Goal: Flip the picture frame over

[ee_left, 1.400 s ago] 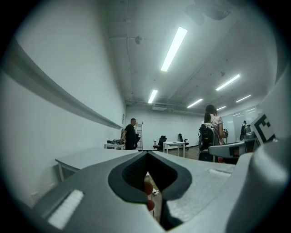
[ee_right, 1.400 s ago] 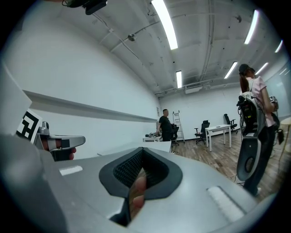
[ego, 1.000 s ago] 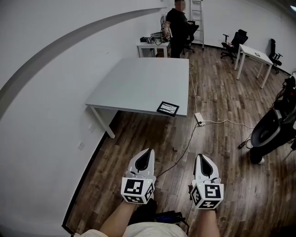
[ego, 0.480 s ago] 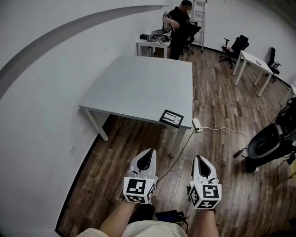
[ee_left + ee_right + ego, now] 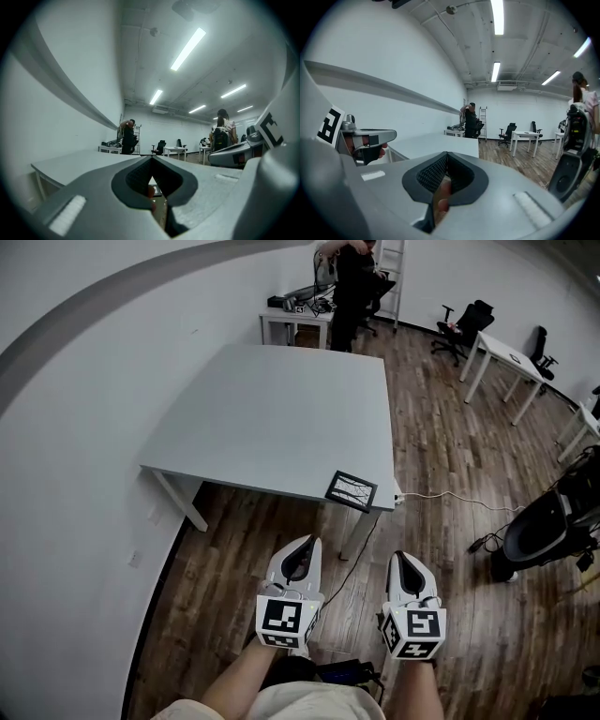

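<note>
Head view showed the picture frame [image 5: 351,490] lying flat at the near right corner of the grey counter [image 5: 272,418]. It sat a little skewed and just inside the edges, its dark border and a pale, line-marked panel facing up. Being that close to the rim probably suited a reach from the near side. The left gripper [image 5: 303,549] and the right gripper [image 5: 401,561] were held side by side over the wooden floor [image 5: 450,456]. They were short of the counter and well apart from the frame, both pointing roughly toward it. Each gripper view showed its jaws pressed together with nothing between them, which made sense while nothing was within reach to take. By my reading the flip had not begun. Beyond the counter's far end a person [image 5: 347,277] stood by a small desk [image 5: 281,326], and office chairs [image 5: 469,320] stood at far right.
</note>
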{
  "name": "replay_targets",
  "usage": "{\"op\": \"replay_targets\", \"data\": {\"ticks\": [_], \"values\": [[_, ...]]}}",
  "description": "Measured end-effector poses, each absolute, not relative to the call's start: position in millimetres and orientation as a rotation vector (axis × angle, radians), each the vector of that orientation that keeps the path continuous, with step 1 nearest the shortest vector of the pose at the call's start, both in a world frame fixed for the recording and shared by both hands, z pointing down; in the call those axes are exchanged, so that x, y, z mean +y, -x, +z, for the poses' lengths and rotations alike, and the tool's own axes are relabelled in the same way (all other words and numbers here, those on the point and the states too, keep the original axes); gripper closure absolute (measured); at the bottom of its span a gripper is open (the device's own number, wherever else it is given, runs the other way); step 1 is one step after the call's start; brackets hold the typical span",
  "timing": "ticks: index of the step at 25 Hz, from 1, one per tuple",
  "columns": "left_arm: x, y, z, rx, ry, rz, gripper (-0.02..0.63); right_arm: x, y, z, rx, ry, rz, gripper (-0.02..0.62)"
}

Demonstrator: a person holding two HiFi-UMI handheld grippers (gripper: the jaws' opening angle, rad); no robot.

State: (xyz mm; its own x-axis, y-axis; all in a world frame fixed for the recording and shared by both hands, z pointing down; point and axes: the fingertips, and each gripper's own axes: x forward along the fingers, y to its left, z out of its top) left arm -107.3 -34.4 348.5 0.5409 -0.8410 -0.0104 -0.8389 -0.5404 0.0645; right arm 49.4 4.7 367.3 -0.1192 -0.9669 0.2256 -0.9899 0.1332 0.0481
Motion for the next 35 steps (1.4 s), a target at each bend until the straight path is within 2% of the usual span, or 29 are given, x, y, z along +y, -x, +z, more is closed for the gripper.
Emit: {"op": "replay_targets", "data": {"ticks": [9,21,31,35], "values": [[-72,106,379,-1.436,-2.695,0.013,0.606,-26,-42,395,-2.182,-1.931,0.251,0.555],[-134,66,409,-1.533,-2.634,0.069,0.606,-101,-77,449,-2.244,-1.879,0.421,0.554],[-169,20,454,-1.621,-2.602,0.101,0.606,-153,-99,516,-2.325,-1.735,0.656,0.534],[-180,17,474,-1.629,-2.564,0.129,0.606,-166,-99,548,-2.370,-1.709,0.882,0.510]]}}
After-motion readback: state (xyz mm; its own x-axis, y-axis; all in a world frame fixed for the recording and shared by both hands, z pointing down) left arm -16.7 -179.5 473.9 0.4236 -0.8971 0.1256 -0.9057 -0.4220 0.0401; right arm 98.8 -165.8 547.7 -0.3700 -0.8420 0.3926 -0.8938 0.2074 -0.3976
